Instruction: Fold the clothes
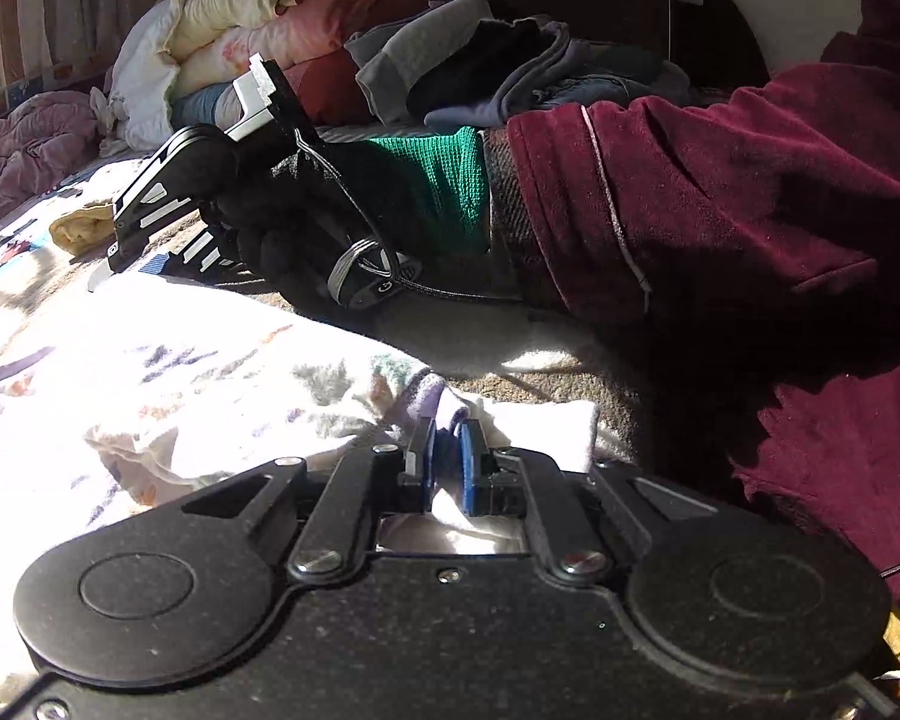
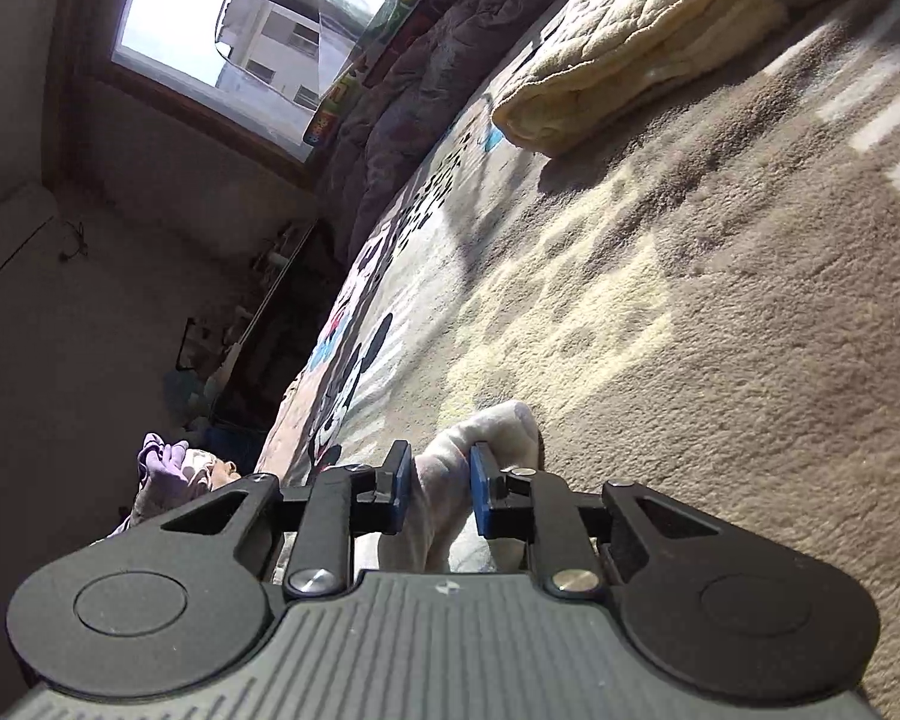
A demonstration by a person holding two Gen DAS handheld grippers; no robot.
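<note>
Left gripper [image 1: 447,456] fingers clenched on a fold of the white printed garment [image 1: 168,384], purple-edged at the pinch. Right gripper [image 2: 441,489] fingers grasp a pale bunched corner of it [image 2: 480,438]. Garment lies crumpled, sunlit, on the bed's plush blanket [image 2: 690,330]; folded cream quilt [image 2: 660,30] beyond.

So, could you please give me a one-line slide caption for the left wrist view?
Left gripper pinching a white patterned garment on the bed, with the gloved hand holding the right gripper beyond.
</note>
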